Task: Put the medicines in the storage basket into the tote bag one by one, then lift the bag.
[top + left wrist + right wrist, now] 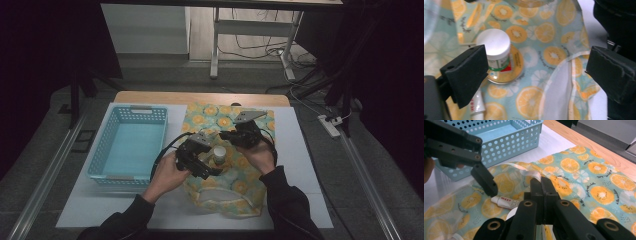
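Note:
A fruit-print cloth bag lies in the middle of the table. A small white-capped jar stands on its print, and a white tube lies beside the jar. My left gripper hovers over the jar with its jaws wide apart. In the left gripper view the jar sits by the left pad, untouched, with the tube below it. My right gripper is shut on the bag's white-lined rim and holds it up. In the high view the right gripper points left.
An empty light-blue perforated basket stands on the white mat left of the bag. The bag's white lining shows at its folded mouth. A wooden table edge runs along the back.

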`<action>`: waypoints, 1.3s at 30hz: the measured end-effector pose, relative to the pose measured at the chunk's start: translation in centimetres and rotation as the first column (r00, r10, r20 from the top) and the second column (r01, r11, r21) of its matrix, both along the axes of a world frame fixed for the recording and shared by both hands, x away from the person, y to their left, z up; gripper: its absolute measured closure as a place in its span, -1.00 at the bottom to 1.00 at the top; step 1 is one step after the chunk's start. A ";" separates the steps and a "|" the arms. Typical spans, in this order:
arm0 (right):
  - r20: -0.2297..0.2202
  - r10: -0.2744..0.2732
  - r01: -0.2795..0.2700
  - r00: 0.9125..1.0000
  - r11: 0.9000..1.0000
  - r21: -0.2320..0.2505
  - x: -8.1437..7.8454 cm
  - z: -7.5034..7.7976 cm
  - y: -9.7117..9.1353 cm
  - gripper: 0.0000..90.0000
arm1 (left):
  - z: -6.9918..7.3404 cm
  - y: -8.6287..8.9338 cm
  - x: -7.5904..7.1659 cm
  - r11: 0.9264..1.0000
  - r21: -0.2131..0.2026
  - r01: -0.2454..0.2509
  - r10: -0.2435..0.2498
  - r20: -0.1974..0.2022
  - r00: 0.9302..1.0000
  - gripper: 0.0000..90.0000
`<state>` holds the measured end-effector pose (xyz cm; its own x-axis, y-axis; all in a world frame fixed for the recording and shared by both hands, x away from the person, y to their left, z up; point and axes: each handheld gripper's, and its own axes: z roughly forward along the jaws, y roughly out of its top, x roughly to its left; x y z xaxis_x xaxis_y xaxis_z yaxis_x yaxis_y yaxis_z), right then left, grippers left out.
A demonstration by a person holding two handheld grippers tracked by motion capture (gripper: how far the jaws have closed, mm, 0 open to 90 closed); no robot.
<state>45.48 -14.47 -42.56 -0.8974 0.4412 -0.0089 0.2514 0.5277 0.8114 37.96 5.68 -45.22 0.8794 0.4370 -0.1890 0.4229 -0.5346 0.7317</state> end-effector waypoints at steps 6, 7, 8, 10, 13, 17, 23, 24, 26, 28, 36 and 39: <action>0.002 0.005 -0.005 1.000 1.000 -0.001 -0.1 0.0 0.1 1.00 | -0.7 -0.2 -1.0 1.000 0.021 -0.003 0.002 0.014 1.000 -0.96; 0.003 0.004 -0.004 1.000 1.000 -0.003 -0.1 0.0 0.1 1.00 | -0.8 -0.2 -1.1 1.000 0.023 -0.006 0.006 0.019 1.000 -0.97; 0.004 0.004 -0.004 1.000 1.000 -0.005 -0.1 0.1 0.1 1.00 | -0.9 -0.2 -1.3 1.000 0.023 -0.010 0.010 0.023 1.000 -0.97; 0.005 0.005 -0.005 1.000 1.000 -0.005 -0.2 0.1 0.1 1.00 | -1.2 -0.1 -1.5 1.000 0.018 -0.012 0.012 0.022 1.000 -0.98; 0.006 0.004 -0.004 1.000 1.000 -0.004 -0.2 0.1 0.0 1.00 | -1.7 -0.1 -1.8 1.000 0.029 -0.011 0.010 0.021 1.000 -0.99; 0.005 0.004 -0.004 1.000 1.000 -0.004 -0.2 0.1 0.1 1.00 | -2.4 -0.1 -2.0 0.999 0.045 -0.011 0.011 0.005 1.000 -0.98; 0.004 0.006 -0.006 1.000 1.000 -0.008 -0.2 0.1 0.1 1.00 | -3.3 -0.1 -2.2 0.998 0.067 -0.013 0.015 -0.027 1.000 -0.95; 0.004 0.005 -0.005 1.000 1.000 -0.004 -0.2 0.1 0.1 1.00 | -3.5 -0.2 -2.3 0.998 0.068 -0.016 0.018 -0.026 1.000 -0.95; 0.004 0.006 -0.006 1.000 1.000 -0.004 -0.3 0.1 0.0 1.00 | -3.9 -0.2 -2.3 0.997 0.073 -0.017 0.019 -0.028 0.999 -0.95; 0.004 0.007 -0.007 1.000 1.000 -0.004 -0.3 0.1 0.0 1.00 | -4.3 -0.4 -2.3 0.996 0.083 -0.021 0.024 -0.029 0.999 -0.95; 0.004 0.007 -0.007 1.000 1.000 -0.004 -0.3 0.1 0.0 1.00 | -5.4 -0.8 -2.2 0.993 0.115 -0.025 0.027 -0.016 0.999 -1.00; 0.004 0.007 -0.007 1.000 1.000 -0.007 -0.3 0.0 0.1 1.00 | -5.7 -1.0 -2.1 0.991 0.130 -0.031 0.033 -0.013 0.999 -1.00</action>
<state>45.22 -14.36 -42.51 -0.9005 0.4346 -0.0157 0.2443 0.5355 0.8084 35.88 4.71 -50.93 0.8620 0.4868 -0.1415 0.4517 -0.6108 0.6503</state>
